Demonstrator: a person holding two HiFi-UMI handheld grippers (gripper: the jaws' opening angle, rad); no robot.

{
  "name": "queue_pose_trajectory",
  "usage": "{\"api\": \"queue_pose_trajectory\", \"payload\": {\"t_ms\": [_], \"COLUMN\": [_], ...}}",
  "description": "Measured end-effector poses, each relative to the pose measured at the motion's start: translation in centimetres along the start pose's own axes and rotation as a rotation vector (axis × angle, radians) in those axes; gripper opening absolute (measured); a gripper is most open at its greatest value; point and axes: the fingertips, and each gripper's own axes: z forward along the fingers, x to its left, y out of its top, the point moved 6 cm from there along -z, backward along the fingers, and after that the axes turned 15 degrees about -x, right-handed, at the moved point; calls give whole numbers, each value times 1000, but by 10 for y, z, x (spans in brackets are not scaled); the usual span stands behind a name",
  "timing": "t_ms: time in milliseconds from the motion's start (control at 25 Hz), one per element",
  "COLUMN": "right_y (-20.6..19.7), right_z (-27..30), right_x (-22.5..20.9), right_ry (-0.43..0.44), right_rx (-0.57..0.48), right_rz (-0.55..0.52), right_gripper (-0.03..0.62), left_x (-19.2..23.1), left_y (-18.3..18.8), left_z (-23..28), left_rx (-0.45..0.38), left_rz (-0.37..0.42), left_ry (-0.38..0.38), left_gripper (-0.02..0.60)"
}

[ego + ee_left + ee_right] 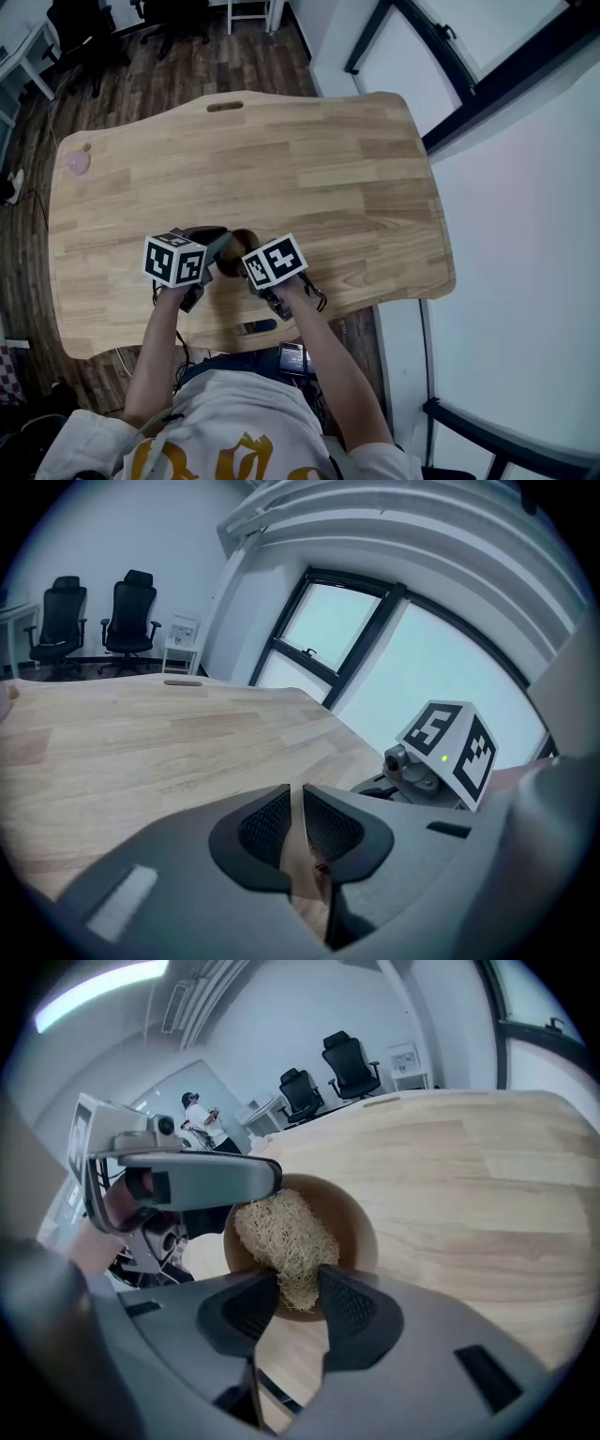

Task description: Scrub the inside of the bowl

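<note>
Jaws of left gripper [302, 801] nearly shut, pinching thin rim of bowl [364, 1232] between pads. Bowl between both grippers, toward near edge of table [328, 159]. Right gripper [298, 1288] jaws clamped on fibrous scrubber [277, 1230]; scrubber down inside bowl, against wall.

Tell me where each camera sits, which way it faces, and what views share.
Head view: on the person's head, steeply down at the light wooden table; both forearms show.
Left gripper view: on the left gripper, across the table towards windows; jaws shut on the rim of the round brown wooden bowl.
Right gripper view: on the right gripper, down into the bowl; jaws hold a pale fibrous scrubber.
Shared: each gripper view shows the other gripper; all show the table.
</note>
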Motion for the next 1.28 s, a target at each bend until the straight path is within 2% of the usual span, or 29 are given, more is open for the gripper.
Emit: {"api": "queue_pose_trajectory", "payload": {"t_ms": [200,400,480,560,640,760,880,1040,1280], "right_y": [-3,-8,-10,-9,-5,-2,-2,-4,-8], "right_z": [3,4,1,-4,-9,-7,-4,-1,-1], "right_x": [1,-1,-5,-11,-10,3,7,11,13], "right_ry": [56,140,125,41,-46,-84,-127,-153,-163], "right_rx": [-19,-56,-51,9,102,199,253,299,321], "right_rz": [174,396,381,194,-82,-409,-660,-864,-1014], "right_gripper": [130,130,130,130,130,130,130,130,130], "left_x": [-2,-2,-1,-2,-5,-9,-12,-11,-13], "left_y": [2,1,-1,-4,-8,-10,-9,-9,-11], "left_z": [1,0,2,4,6,9,11,10,9], "left_rx": [-9,-14,-8,3,8,5,10,13,17], "left_rz": [4,-3,-2,-5,-14,-24,-17,-19,-22], "left_ry": [-5,-10,-11,-16,-26,-40,-46,-45,-47], "left_gripper": [40,40,39,38,38,37,37,37,37]}}
